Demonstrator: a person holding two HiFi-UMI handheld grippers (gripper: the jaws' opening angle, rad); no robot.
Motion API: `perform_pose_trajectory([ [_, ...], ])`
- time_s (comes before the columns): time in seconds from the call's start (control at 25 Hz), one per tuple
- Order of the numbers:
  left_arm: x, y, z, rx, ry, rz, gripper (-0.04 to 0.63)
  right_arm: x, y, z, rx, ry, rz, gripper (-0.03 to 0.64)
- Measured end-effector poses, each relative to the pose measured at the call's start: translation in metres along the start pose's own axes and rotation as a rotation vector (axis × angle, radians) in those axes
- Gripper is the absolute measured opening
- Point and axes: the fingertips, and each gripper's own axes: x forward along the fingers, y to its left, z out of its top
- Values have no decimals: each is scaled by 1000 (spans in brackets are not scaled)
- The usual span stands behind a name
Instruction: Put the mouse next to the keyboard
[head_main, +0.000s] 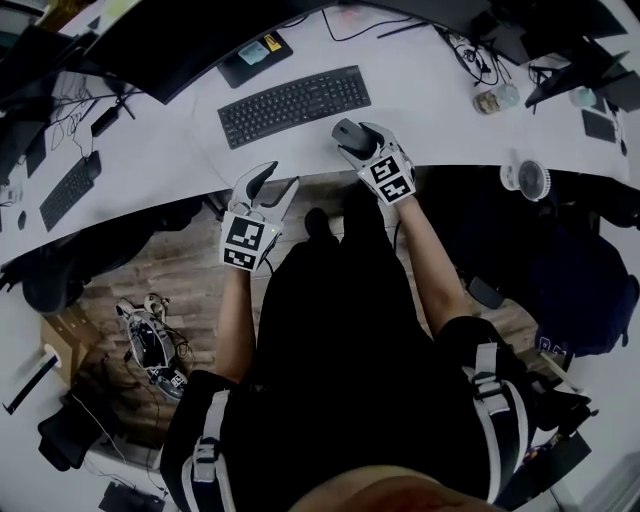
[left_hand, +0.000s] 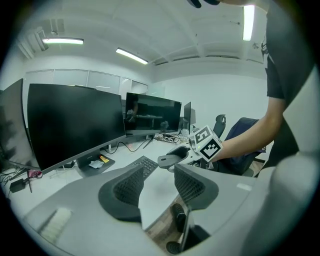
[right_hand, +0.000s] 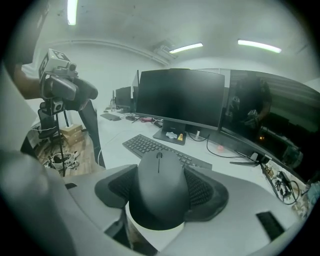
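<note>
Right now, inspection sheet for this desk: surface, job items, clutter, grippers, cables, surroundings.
Surface: white curved desk, black monitors behind.
Job's things: dark grey computer mouse at the near edge, right of the flat black keyboard.
Clutter: second black keyboard far left; small white round device at right.
Grippers: right gripper closed on the mouse; left gripper open, empty, off the near edge.
Cables: black cable tangle at back right.
Surroundings: wooden floor, cardboard box.

Grey left claw (head_main: 277, 186) and right claw (head_main: 352, 138), black ribbed pads (left_hand: 129, 186), white marker cubes (head_main: 243, 243), black short-sleeved shirt (left_hand: 282, 55)
</note>
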Motion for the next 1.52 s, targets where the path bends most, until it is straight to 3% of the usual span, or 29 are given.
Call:
perform_pose_trajectory([
  [0.56,39,1,26,53,23,-64,192,-15,-55,-2,115,-43,-105,293],
  [1.16,83,27,55,52,12,-53,192,-3,-101,-18,171,10,-117,293],
  [1.52,103,45,60,23,32,-9,192,17,-120,-20,147,25,-70,293],
])
